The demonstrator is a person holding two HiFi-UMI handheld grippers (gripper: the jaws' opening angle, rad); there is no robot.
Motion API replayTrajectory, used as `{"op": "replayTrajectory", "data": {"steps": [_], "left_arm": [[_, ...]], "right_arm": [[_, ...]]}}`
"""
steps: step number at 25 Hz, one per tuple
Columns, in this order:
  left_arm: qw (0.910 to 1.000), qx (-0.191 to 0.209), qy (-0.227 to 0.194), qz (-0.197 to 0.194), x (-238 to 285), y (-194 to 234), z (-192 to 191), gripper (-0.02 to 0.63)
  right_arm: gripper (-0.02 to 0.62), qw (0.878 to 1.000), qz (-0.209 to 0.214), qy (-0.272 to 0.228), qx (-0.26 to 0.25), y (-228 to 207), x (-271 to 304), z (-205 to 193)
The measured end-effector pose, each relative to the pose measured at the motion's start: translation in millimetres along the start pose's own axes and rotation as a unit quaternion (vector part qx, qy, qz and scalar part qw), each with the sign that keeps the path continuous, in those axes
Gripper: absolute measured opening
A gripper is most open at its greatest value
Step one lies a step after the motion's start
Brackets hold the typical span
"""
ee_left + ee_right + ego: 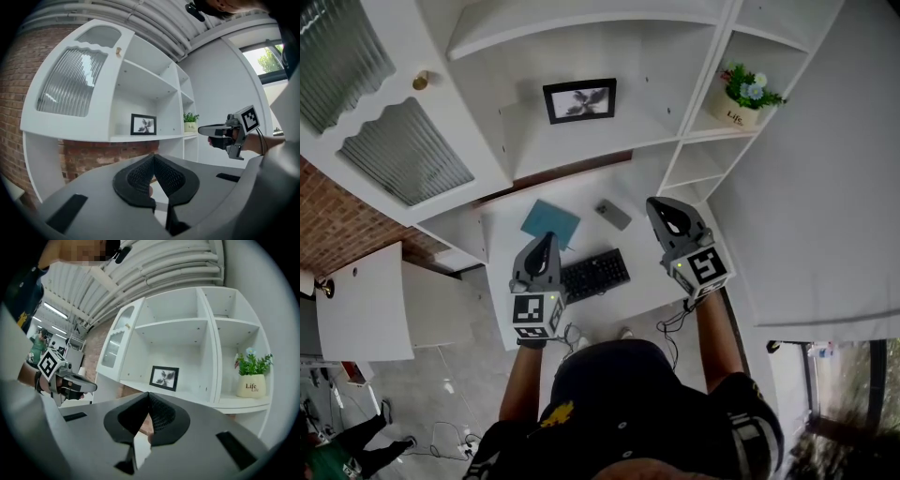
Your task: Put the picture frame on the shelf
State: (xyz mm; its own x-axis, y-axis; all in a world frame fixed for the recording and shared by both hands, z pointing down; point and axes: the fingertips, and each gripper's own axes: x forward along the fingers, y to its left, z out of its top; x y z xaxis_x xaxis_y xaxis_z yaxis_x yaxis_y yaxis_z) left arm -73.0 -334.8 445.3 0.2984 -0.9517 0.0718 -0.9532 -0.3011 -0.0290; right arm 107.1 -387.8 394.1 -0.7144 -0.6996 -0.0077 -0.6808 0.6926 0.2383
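Note:
A black picture frame point(579, 100) with a grey flower print stands upright on the middle shelf point(581, 142) of the white wall unit. It shows in the left gripper view point(143, 124) and the right gripper view point(164, 378) too. My left gripper point(547, 242) hovers over the desk's front left, well short of the frame, its jaws closed to a point point(153, 157) with nothing between them. Over the desk's right side hangs my right gripper point(664, 208), jaws also shut and empty point(148, 394). Each gripper shows in the other's view: right gripper point(206, 130), left gripper point(89, 386).
A potted plant point(741, 98) sits in the right-hand cubby. On the white desk point(649, 183) lie a black keyboard point(593, 275), a blue notebook point(550, 223) and a phone point(613, 214). A ribbed-glass cabinet door point(403, 150) stands at the left. The upper shelves hold nothing.

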Motion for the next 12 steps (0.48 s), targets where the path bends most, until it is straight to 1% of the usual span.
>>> {"op": "replayTrajectory", "data": {"steps": [4, 8, 10, 12], "left_arm": [[0.9999, -0.008, 0.005, 0.005, -9.1, 2.4, -9.7, 0.018], [0.9997, -0.010, 0.019, 0.011, -20.6, 8.0, -22.6, 0.018], [0.9996, -0.018, 0.018, 0.014, -26.7, 11.2, -25.4, 0.018], [0.9992, -0.034, 0.008, 0.019, -32.1, 12.4, -25.7, 0.018]], "right_arm": [[0.006, 0.999, -0.031, 0.003, 0.028, -4.4, -10.9, -2.7], [0.006, 0.996, -0.051, -0.004, 0.073, -4.9, -32.3, -5.4], [0.006, 0.995, -0.057, -0.006, 0.086, -3.2, -40.9, -5.9], [0.006, 0.994, -0.063, -0.005, 0.092, -1.2, -47.7, -7.4]]}}
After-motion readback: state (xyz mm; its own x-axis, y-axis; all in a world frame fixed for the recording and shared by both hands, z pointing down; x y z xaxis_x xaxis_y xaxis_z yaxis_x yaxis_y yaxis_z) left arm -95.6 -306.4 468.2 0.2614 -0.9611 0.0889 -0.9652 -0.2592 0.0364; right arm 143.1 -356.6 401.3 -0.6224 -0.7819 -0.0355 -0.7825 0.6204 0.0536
